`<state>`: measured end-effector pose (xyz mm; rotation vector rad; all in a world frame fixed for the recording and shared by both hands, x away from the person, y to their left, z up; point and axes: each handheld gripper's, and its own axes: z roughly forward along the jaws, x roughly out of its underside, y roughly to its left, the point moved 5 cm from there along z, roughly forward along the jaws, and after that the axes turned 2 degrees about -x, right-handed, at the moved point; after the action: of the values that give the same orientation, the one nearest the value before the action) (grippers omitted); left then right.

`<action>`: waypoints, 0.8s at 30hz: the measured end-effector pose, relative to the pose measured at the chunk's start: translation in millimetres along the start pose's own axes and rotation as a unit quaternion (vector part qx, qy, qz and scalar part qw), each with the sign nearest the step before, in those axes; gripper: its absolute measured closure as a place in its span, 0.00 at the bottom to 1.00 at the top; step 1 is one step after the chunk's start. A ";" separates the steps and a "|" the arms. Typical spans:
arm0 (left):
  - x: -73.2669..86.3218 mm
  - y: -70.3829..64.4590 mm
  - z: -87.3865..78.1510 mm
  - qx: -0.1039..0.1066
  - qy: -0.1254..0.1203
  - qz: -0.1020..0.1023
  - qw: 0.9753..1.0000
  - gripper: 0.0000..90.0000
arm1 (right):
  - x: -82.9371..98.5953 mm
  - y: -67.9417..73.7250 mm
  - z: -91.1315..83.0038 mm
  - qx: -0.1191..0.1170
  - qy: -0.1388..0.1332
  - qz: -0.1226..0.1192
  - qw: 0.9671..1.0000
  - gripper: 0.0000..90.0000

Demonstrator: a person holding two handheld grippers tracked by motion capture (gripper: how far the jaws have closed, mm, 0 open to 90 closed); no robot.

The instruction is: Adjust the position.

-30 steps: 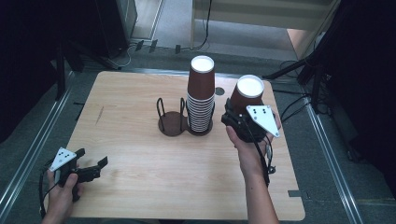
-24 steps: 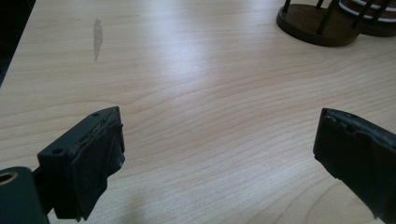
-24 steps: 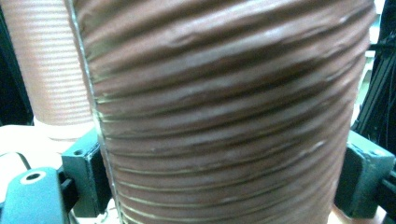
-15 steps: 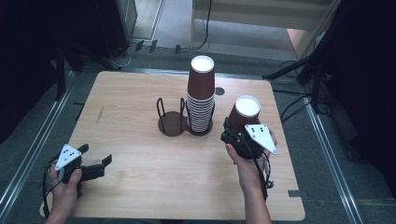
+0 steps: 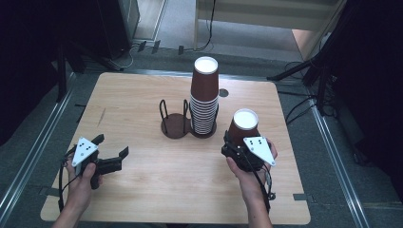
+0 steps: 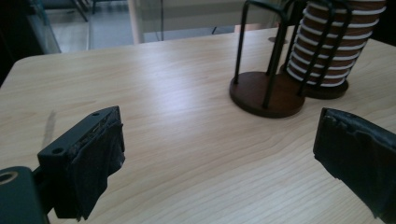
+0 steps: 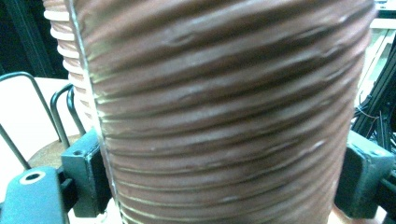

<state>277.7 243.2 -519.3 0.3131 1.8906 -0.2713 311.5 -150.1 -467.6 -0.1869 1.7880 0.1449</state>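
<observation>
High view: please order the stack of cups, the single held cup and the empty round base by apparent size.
1. stack of cups, clearly largest.
2. single held cup, in the right gripper.
3. empty round base; looks similar to the cup, so this ranking is unsure.

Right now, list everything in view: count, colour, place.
held cup: 1, brown, white base up, upside down, right of centre, in the right gripper
cup stack: 1 stack, brown with white rims, upside down, in the rack's right ring
rack: 1, dark wire with two round bases, table centre; left ring holds nothing
table: 1, light wood
hole: 1, dark, in the tabletop behind the stack
left gripper: 1, black, near left corner, jaws apart, holding nothing
right gripper: 1, black, jaws closed on the held cup's sides
hands: 2, one on each gripper
</observation>
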 end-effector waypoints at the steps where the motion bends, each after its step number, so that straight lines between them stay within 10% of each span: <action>1: -2.1 -3.0 1.7 0.004 0.001 0.000 1.000 0.03 | 0.8 0.8 0.2 0.000 0.001 -0.001 1.000 0.13; 15: -24.5 -39.5 11.4 0.037 -0.014 0.009 0.999 0.10 | 14.1 16.9 3.3 -0.013 0.015 -0.023 1.000 0.13; 24: -27.1 -53.9 9.0 0.113 -0.012 0.001 0.994 0.02 | 22.7 33.3 5.4 -0.028 0.014 -0.040 0.999 0.13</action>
<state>275.8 187.3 -494.9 0.4623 1.8388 -0.4873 304.9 -117.5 -491.1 -0.3015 1.8026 0.1346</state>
